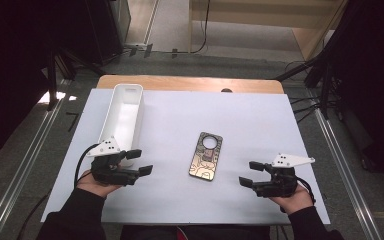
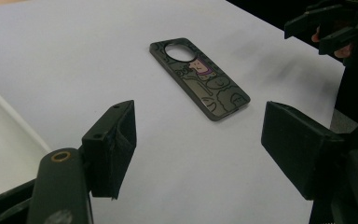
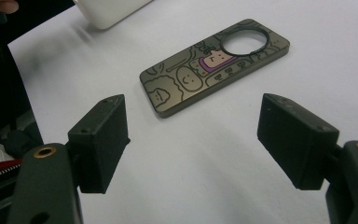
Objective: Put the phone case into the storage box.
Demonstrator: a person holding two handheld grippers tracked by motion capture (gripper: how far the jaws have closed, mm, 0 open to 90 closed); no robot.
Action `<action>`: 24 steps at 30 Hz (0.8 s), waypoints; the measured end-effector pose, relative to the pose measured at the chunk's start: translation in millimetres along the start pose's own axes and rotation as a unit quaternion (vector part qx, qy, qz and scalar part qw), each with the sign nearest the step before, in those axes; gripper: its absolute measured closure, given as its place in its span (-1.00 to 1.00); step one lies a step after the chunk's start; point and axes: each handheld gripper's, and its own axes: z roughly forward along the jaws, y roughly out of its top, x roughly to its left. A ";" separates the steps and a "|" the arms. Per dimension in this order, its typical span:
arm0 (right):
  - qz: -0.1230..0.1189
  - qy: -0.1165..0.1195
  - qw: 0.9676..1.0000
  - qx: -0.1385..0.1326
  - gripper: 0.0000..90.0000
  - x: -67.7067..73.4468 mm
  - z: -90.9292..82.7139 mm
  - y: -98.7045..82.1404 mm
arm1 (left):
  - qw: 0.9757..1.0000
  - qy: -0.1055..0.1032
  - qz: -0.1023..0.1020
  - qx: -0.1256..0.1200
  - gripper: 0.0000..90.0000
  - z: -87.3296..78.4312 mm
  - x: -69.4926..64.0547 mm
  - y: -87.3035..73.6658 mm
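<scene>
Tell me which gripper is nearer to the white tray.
Left. The left gripper sits right beside the near end of the white tray, while the right gripper is across the table, beyond the phone case.

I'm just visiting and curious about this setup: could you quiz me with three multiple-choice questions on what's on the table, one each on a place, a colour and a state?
1. Where does the phone case lie?
A. inside the tray
B. flat on the white sheet between the two grippers
C. in one gripper's jaws

2. What colour is the long tray?
A. white
B. red
C. black

3. How do the left gripper and right gripper stand?
A. both shut on the case
B. one holds the tray
C. both open, holding nothing

Answers: B, it lies untouched mid-sheet; A, its walls are white; C, both gripper views show nothing between the jaws.
</scene>
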 end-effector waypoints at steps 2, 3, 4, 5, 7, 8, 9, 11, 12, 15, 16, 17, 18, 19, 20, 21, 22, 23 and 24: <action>0.001 0.001 1.000 0.000 -0.47 -0.2 -0.1 0.0 | 1.000 -0.001 0.003 0.001 -0.41 1.9 -0.6 1.7; 0.002 0.002 1.000 0.001 -0.47 -0.1 -0.1 -0.1 | 1.000 0.001 0.004 0.001 -0.41 2.5 -0.7 2.4; 0.001 0.001 1.000 0.001 -0.47 0.0 0.0 -0.2 | 1.000 0.002 0.004 0.002 -0.41 3.3 -0.7 3.2; 0.001 0.001 1.000 0.002 -0.47 0.1 0.0 -0.3 | 1.000 0.000 0.003 0.001 -0.41 4.1 -0.7 4.0; 0.000 0.001 1.000 0.002 -0.47 0.0 0.0 -0.2 | 1.000 0.000 0.001 0.001 -0.41 5.6 -1.1 5.6; 0.000 0.001 1.000 0.003 -0.47 -0.1 0.1 -0.2 | 1.000 0.000 0.001 0.001 -0.41 6.5 -1.3 6.6; 0.000 0.001 1.000 0.003 -0.47 -0.1 0.1 -0.2 | 1.000 0.001 0.000 0.000 -0.41 7.7 -1.6 7.5; -0.001 0.001 1.000 0.004 -0.47 -0.2 0.2 -0.2 | 1.000 0.000 0.000 0.002 -0.41 10.2 -2.8 9.3; 0.000 0.002 1.000 0.004 -0.47 -0.1 0.2 -0.1 | 1.000 0.001 0.000 0.001 -0.41 11.7 -3.4 10.2; -0.002 0.002 1.000 0.004 -0.47 -0.3 0.4 -0.2 | 1.000 0.003 0.000 0.008 -0.47 16.7 -5.3 13.1; -0.003 0.002 1.000 0.004 -0.47 -0.4 0.4 -0.2 | 1.000 0.003 0.001 0.009 -0.47 18.5 -5.9 14.0; -0.003 0.002 1.000 0.005 -0.47 -0.5 0.5 -0.3 | 1.000 0.002 0.000 0.010 -0.47 20.3 -6.4 14.8; -0.003 0.002 1.000 0.004 -0.47 -0.5 0.6 -0.3 | 1.000 0.001 -0.001 0.011 -0.47 22.0 -6.9 15.6; -0.003 0.002 1.000 0.005 -0.47 -0.6 0.6 -0.3 | 1.000 0.002 0.001 0.012 -0.47 23.5 -7.3 16.6; -0.003 0.002 1.000 0.004 -0.47 -0.5 0.5 -0.3 | 1.000 0.001 0.000 0.012 -0.47 25.3 -7.6 17.3; -0.001 0.003 1.000 0.004 -0.47 -0.4 0.6 -0.4 | 1.000 0.000 -0.001 0.013 -0.47 27.0 -8.0 18.2; -0.002 0.003 1.000 0.004 -0.47 -0.6 0.6 -0.5 | 1.000 0.001 -0.002 0.013 -0.47 28.8 -8.4 19.1; -0.002 0.003 1.000 0.004 -0.47 -0.6 0.6 -0.5 | 1.000 0.000 0.000 0.015 -0.47 30.3 -8.5 20.0; -0.001 0.003 1.000 0.003 -0.47 -0.7 0.5 -0.4 | 1.000 -0.001 -0.001 0.016 -0.47 32.0 -8.8 20.7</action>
